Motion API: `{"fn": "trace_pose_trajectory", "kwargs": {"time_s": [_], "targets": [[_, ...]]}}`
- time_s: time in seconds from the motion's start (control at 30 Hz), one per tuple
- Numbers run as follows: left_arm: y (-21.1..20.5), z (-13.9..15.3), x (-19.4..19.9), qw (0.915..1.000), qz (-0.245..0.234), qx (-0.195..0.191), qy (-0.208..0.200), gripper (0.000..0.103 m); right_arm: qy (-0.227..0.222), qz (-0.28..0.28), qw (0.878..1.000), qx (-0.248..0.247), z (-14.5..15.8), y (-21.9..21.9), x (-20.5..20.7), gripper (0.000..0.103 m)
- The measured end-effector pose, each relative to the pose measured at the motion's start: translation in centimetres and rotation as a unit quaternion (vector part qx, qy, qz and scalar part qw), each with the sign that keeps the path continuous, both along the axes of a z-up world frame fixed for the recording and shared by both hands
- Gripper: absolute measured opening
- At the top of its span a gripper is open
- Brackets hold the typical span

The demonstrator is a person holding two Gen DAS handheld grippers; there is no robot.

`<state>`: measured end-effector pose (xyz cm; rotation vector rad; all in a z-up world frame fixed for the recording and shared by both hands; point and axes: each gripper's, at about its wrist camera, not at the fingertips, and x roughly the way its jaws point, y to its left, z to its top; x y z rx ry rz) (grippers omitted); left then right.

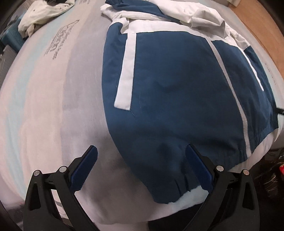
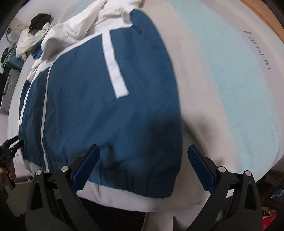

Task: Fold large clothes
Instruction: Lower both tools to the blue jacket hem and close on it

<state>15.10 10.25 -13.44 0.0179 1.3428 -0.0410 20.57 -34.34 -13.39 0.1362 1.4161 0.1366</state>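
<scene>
Plainly, a blue-and-white jacket [image 1: 177,85] lies spread flat on the bed [image 1: 53,106], hem toward the cameras. The sheet carries dark script at about 10 o'clock in the left view, too blurred to read (perhaps a brand name). A crumpled cream garment [image 1: 44,14] sits at 11 o'clock near a teal ribbed bin [image 1: 13,38], whose contents are hidden. The left claw [image 1: 142,168] is spread wide over the hem's left corner, gripping nothing; the right claw [image 2: 143,167] gapes likewise over the right corner.
</scene>
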Motion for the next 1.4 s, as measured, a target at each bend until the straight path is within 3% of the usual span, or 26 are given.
{"fn": "trace_pose_trajectory", "kwargs": {"time_s": [0.17,0.3,0.4,0.5,0.6,0.77,0.93,1.1,1.17,1.27,1.33,1.4], "targets": [[-0.1,0.0,-1.0,1.0,0.003,0.008,-0.004,0.097,0.017,0.039,0.999,-0.017,-1.4,1.4,-0.4,0.087],[0.7,-0.3,-1.7,0.9999,0.008,0.01,0.002,0.097,0.02,0.063,0.997,-0.032,-1.9,2.4,-0.5,0.074],[1.0,-0.8,-1.6,0.9998,0.014,0.003,0.01,0.097,0.026,0.06,0.997,-0.033,-2.1,2.5,-0.5,0.06],[0.8,-1.0,-1.2,0.9996,0.02,-0.014,0.016,0.097,0.029,0.06,0.997,-0.035,-2.0,2.5,-0.3,0.035],[0.1,-1.2,-0.9,0.9992,0.015,-0.033,0.018,0.095,0.027,0.066,0.997,-0.038,-1.4,2.7,-0.1,0.025],[-1.3,-1.9,-0.4,0.9981,0.006,-0.056,0.028,0.083,0.022,0.072,0.997,-0.032,-0.9,3.1,0.2,0.025],[-2.2,-2.8,-0.2,0.9983,0.007,-0.046,0.035,0.076,0.024,0.055,0.998,-0.028,-2.0,1.7,-0.4,0.041],[-2.5,-2.6,-0.3,0.9982,0.012,-0.044,0.039,0.054,0.029,0.033,0.999,-0.023,-2.4,0.7,-0.6,0.053],[-2.7,-2.4,-0.1,0.9982,0.012,-0.043,0.039,0.041,0.031,0.036,0.999,-0.027,-2.7,0.5,-0.5,0.054],[-3.0,-2.1,0.1,0.9981,0.013,-0.046,0.04,0.023,0.033,0.045,0.998,-0.032,-3.0,2.7,0.5,0.04],[-3.1,-1.9,0.2,0.9981,0.013,-0.046,0.038,0.015,0.035,0.044,0.998,-0.033,-2.8,3.0,0.7,0.024],[-3.2,-1.3,0.3,0.9982,0.013,-0.047,0.034,0.01,0.04,0.05,0.997,-0.031,-2.6,3.6,0.6,0.016]]}}
